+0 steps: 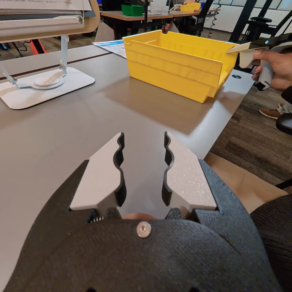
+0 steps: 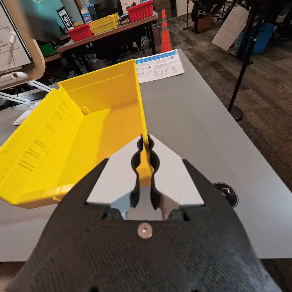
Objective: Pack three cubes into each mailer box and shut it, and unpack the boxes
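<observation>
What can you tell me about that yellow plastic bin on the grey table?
The yellow plastic bin is open-topped, with ribbed walls and slotted insides, and looks empty. It rests on the grey table near its corner. The right gripper is clamped on one side wall's rim. The left gripper is open, away from it.

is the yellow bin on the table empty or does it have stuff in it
Empty, as far as it shows. The yellow bin has a bare floor in the right wrist view, while the right hand-held gripper pinches its side wall.
</observation>
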Available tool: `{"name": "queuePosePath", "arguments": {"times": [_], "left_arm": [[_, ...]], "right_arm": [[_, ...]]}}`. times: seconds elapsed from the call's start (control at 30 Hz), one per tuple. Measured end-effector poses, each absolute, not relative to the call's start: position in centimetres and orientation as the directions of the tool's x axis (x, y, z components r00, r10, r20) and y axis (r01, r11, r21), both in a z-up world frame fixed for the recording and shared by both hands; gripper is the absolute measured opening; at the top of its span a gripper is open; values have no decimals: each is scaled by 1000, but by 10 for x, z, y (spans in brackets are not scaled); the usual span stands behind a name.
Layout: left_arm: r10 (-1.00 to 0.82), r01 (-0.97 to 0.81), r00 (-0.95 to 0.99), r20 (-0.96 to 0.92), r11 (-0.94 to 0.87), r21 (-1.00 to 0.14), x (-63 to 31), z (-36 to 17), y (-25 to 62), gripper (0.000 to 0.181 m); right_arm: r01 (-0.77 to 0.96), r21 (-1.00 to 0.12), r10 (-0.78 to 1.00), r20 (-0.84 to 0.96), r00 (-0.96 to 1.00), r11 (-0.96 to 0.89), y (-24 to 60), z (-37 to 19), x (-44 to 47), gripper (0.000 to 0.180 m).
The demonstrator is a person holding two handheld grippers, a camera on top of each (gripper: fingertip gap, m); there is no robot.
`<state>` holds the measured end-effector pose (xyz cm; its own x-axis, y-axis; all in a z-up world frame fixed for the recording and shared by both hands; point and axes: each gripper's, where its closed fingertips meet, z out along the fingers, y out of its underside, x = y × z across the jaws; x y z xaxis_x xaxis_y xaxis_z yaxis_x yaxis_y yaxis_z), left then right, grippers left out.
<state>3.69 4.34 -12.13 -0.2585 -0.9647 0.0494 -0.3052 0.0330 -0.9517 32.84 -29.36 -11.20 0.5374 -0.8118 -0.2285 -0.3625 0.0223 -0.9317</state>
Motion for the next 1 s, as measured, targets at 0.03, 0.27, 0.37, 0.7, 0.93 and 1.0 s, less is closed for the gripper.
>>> {"name": "queuePosePath", "arguments": {"times": [0.03, 0.27, 0.37, 0.7, 0.93, 1.0], "left_arm": [[-965, -306, -257, 46, 36, -951, 37, -122, 44, 49], [-968, -310, -248, 50, 30, -950, 37, -122, 47, 49], [-968, -310, -243, 55, 24, -950, 37, -122, 48, 49], [-968, -322, -245, 44, 38, -946, 37, -125, 47, 49], [-969, -330, -241, 50, 34, -943, 37, -127, 49, 49], [-970, -334, -240, 45, 39, -942, 37, -128, 49, 48]], "right_arm": [[-356, -934, -818, -213, 535, 10, -295, -112, 329, 2], [-355, -935, -829, -209, 518, 14, -303, -112, 331, 2], [-358, -933, -832, -222, 509, 30, -307, -112, 332, 2], [-350, -936, -831, -226, 507, 41, -308, -112, 334, 3], [-342, -940, -837, -201, 509, 18, -308, -112, 334, 3], [-345, -938, -835, -207, 510, 22, -308, -112, 334, 3]]}}
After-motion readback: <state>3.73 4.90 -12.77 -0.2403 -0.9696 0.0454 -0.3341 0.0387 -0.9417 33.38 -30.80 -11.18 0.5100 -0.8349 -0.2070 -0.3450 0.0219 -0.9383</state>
